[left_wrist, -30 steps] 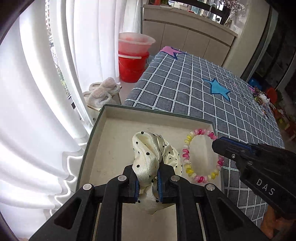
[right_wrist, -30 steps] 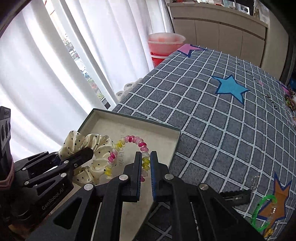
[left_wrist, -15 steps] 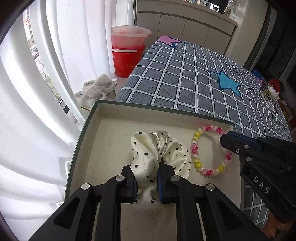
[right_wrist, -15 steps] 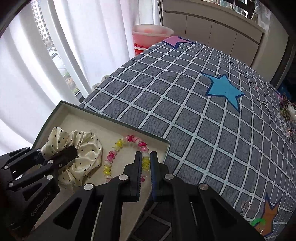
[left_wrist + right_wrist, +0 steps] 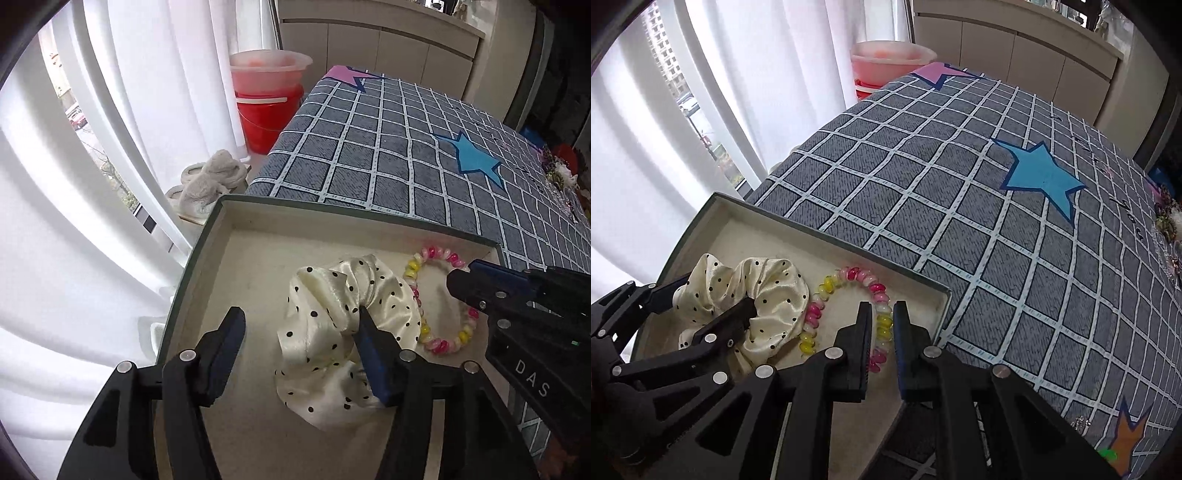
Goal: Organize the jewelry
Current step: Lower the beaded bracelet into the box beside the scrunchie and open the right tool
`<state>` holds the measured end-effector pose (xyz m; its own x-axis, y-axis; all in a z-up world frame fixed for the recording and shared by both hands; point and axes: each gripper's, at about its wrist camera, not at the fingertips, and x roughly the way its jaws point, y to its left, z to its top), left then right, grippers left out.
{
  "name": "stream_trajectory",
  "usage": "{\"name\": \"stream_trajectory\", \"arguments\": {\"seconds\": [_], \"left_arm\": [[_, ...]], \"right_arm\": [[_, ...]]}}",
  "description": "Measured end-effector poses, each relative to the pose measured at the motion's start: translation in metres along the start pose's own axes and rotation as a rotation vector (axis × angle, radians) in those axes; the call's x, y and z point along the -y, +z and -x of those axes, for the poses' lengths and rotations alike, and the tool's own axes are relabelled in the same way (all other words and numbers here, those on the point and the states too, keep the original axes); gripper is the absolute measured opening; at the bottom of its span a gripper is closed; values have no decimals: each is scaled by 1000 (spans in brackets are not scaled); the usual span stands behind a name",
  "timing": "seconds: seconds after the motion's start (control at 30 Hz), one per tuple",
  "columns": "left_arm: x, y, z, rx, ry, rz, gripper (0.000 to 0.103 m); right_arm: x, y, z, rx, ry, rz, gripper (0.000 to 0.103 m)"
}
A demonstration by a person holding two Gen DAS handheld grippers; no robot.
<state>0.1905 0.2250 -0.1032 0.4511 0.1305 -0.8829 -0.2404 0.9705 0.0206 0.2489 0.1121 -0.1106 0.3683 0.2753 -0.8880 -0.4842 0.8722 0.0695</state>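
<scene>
Both claws angle down into the box (image 5: 221,218), left claw (image 5: 299,328) spread beside the scrunchie (image 5: 332,332), right claw (image 5: 882,325) just loosened around the bracelet (image 5: 882,321).

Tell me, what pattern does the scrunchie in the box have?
Cream satin with small black dots; the scrunchie shows best in the left wrist view.

A cluster of small trinkets (image 5: 1167,221) at the right edge of the right wrist view is blurring into the rim, too tiny to identify; a green object (image 5: 1108,454) at lower right is getting cut off.
</scene>
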Motion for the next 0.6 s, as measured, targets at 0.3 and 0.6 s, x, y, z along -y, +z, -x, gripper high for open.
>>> {"name": "stream_trajectory", "arguments": {"seconds": [0.3, 0.6], "left_arm": [[-10, -3, 18, 20, 9, 42, 101], [-1, -12, 51, 75, -39, 32, 103]], "right_arm": [[13, 3, 28, 57, 35, -65, 50], [37, -17, 70, 114, 68, -151, 63]]}}
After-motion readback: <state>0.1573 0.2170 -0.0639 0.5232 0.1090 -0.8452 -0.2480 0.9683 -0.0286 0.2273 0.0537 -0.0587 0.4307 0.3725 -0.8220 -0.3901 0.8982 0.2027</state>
